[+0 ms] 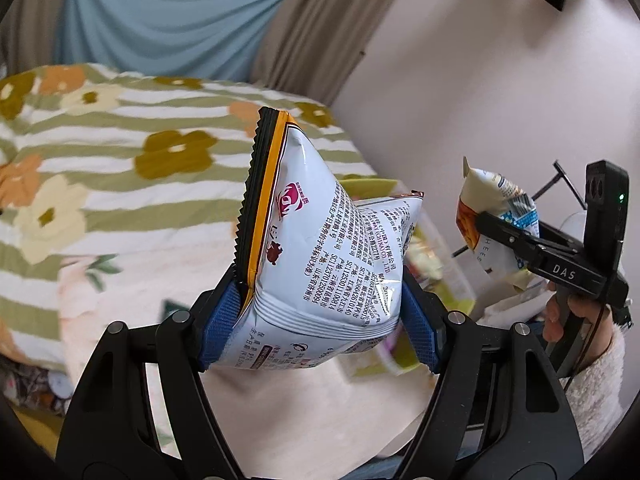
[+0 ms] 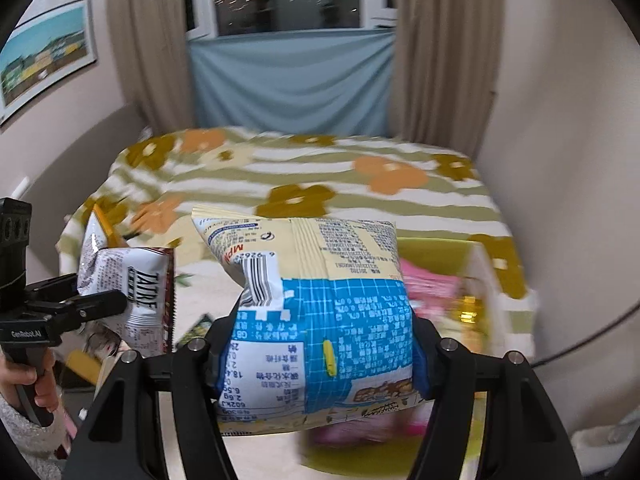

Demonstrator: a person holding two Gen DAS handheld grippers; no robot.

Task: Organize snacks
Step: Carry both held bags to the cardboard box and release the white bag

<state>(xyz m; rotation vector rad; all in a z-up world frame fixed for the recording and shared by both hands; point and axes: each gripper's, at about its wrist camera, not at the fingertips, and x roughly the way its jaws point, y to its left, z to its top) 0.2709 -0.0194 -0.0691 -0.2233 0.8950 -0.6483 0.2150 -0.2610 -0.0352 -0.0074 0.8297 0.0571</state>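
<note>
My left gripper is shut on a white snack bag with a black and orange sealed edge, held in the air above the bed. The same bag and the left gripper show at the left of the right wrist view. My right gripper is shut on a cream and blue snack bag, held up over a clear storage box. That bag and the right gripper show at the right of the left wrist view.
A bed with a flowered green-striped cover fills the background. The clear box holds pink packets and yellow-green items. Curtains and a blue cloth hang behind; a wall is at the right.
</note>
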